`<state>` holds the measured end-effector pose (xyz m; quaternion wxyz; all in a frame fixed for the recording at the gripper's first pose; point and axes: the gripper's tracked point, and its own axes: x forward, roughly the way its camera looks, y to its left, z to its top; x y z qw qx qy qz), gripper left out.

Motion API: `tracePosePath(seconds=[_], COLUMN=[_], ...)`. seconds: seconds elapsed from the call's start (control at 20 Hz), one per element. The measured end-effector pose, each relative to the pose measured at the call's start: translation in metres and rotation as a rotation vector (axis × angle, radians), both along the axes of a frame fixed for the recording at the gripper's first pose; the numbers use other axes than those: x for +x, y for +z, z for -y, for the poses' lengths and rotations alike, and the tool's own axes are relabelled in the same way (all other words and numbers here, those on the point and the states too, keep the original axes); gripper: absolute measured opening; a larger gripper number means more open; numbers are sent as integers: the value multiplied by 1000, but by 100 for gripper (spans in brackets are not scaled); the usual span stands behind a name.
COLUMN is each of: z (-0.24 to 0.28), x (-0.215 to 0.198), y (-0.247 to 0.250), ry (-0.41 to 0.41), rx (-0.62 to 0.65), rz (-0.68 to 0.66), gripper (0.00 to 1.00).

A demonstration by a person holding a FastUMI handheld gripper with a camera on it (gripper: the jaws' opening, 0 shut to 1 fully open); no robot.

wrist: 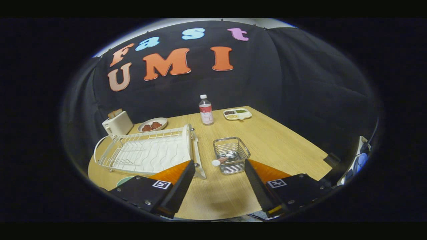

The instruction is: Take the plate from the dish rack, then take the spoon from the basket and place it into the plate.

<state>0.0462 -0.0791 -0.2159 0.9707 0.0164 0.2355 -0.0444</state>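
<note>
Nearest of all is the hand-held gripper (219, 166), its two fingers spread wide apart with bare table (283, 140) showing between them and nothing in their grasp. It sits above the near edge of the table, tilted down and looking across the wooden top. Just ahead, between the fingertips and a little toward the right one, stands the small wire basket (231, 154); the spoon (223, 159) lies in it at a slant, its pale rounded handle end poking out over the basket's near left rim toward the gripper, while its metal bowl rests inside. To the left, touching or nearly touching the left finger's tip as seen from here, is the white dish rack (150, 151) on its drain tray, and its wire slots look bare. A sliver of pale greenish rim, which may be the plate (124, 181), peeks out beside the left finger at the table's near left edge, though too little shows to be sure. Beyond the rack, at the far left, sit a cream toaster (117, 122) and a shallow dish of reddish pieces (152, 125). Farther back, well apart from the basket, a clear bottle (205, 110) stands upright, with a divided tray (237, 113) of food just to its right.
</note>
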Motion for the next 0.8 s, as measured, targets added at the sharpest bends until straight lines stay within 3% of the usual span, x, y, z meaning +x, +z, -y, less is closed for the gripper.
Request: tracePosePath(seconds=[0.25, 0.4, 0.6, 0.7, 0.8], z=[10, 4, 18, 20, 21], x=[22, 28, 37, 39, 38], y=[-3, -18, -21, -19, -16], ry=[10, 59, 40, 36, 34], rx=[-147, -137, -155, -159, -145], rz=[60, 32, 35, 46, 47], gripper=[65, 52, 32, 16, 14])
